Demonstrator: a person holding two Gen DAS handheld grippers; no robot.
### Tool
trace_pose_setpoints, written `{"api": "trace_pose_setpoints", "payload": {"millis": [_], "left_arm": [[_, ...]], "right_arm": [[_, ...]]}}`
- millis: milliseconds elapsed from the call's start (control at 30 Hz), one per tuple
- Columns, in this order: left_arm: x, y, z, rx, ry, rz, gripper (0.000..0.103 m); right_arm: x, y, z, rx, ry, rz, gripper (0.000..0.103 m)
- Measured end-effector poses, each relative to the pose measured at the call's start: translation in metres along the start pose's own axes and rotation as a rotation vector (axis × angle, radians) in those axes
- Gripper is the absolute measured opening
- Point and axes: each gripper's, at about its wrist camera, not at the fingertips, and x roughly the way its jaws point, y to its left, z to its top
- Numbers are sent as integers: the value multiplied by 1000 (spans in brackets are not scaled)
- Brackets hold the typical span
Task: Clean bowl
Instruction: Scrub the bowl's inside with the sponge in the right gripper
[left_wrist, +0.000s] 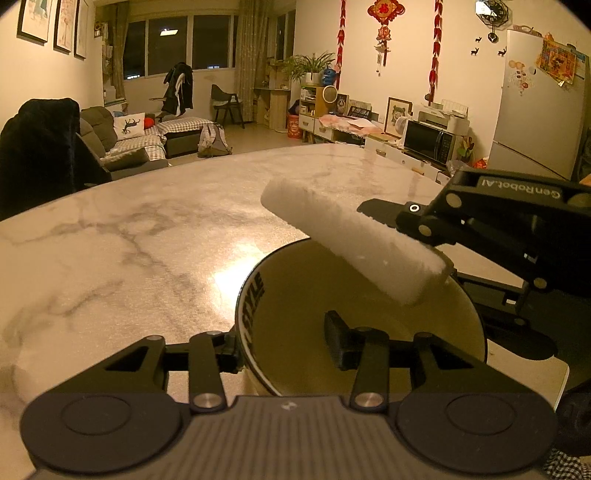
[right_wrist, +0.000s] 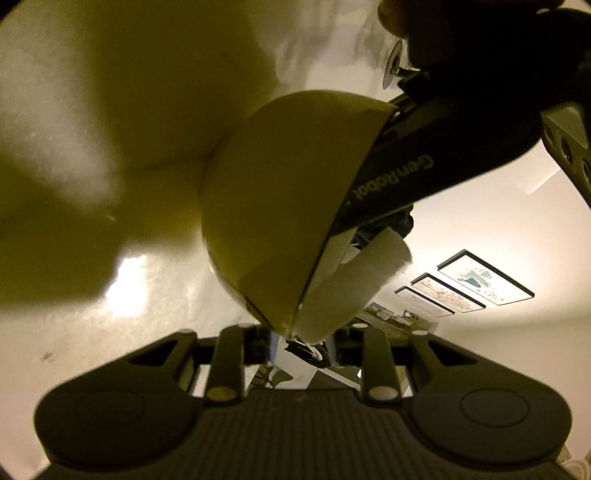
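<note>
A cream bowl (left_wrist: 303, 295) with a dark band of lettering on its rim sits on the marble table (left_wrist: 129, 240). My left gripper (left_wrist: 284, 343) is shut on the bowl's near rim, one finger outside and one inside. My right gripper (left_wrist: 410, 240) comes in from the right, shut on a white sponge (left_wrist: 332, 221) held tilted over the bowl's far rim, its low end dipping into the bowl. In the right wrist view the bowl (right_wrist: 277, 184) shows its outer side, with the sponge (right_wrist: 351, 288) clamped in my right gripper (right_wrist: 306, 339).
The table's far edge curves across the middle of the left wrist view. Beyond it are a dark chair back (left_wrist: 37, 147) at the left, a sofa (left_wrist: 122, 136), a low cabinet with a microwave (left_wrist: 428, 142) and a white fridge (left_wrist: 535, 110).
</note>
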Motion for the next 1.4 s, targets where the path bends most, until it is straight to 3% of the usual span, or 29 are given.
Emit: {"api": "trace_pose_setpoints", "payload": {"millis": [733,933,1033,1133,1233,1400], "left_arm": [[-1,4,0,-21,11,-16,44],[-2,2,1,-11,18,-8,44],[-2,1,3,-6,35,1,42],[-3,7,6,-37,58,-12,37],[-8,14,7,-77,41,-56,37],[-17,14,14,-69,7,-60,37]], "right_arm": [[-47,15,-4,-9,23,15,26],[-36,3,-4,14,20,-12,26],[-33,2,-8,28,11,-20,39],[-35,3,-7,32,-3,-32,41],[-46,-4,-1,41,-18,-50,49],[-46,-1,1,28,-17,-50,50]]}}
